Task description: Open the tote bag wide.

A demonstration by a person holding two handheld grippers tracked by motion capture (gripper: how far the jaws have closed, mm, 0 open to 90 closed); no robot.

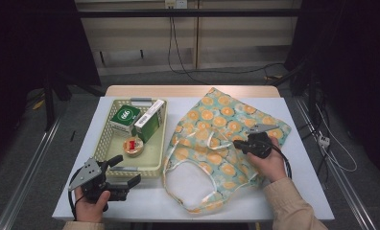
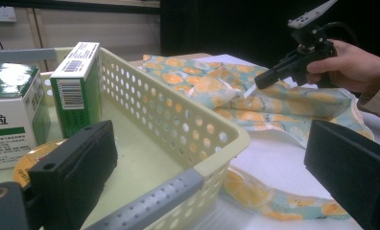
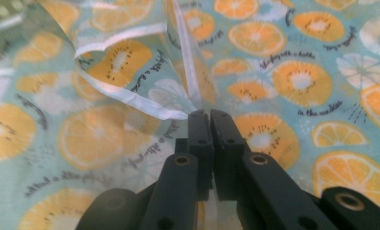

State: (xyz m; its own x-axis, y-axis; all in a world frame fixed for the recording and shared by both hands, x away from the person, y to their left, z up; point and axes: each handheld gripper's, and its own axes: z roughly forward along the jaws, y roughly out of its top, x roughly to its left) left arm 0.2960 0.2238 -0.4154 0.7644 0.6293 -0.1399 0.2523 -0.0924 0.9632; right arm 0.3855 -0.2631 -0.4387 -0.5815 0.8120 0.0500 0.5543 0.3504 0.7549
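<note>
Right gripper view: my right gripper [image 3: 210, 115] has its jaws together, pinching the white-edged rim of the bag [image 3: 284, 72]. High view: bag lies flat on the table [image 1: 303, 191], right of the basket [image 1: 152, 165]. My left gripper [image 1: 128, 172], jaws apart, hovers at the basket's near corner.

The person wore beige long sleeves [image 1: 286, 206], and each black gripper, left [image 1: 125, 173] and right [image 1: 241, 145], had flat matte jaws fixed by round screws, a grey three-cornered plate on top and a trailing black cable.
</note>
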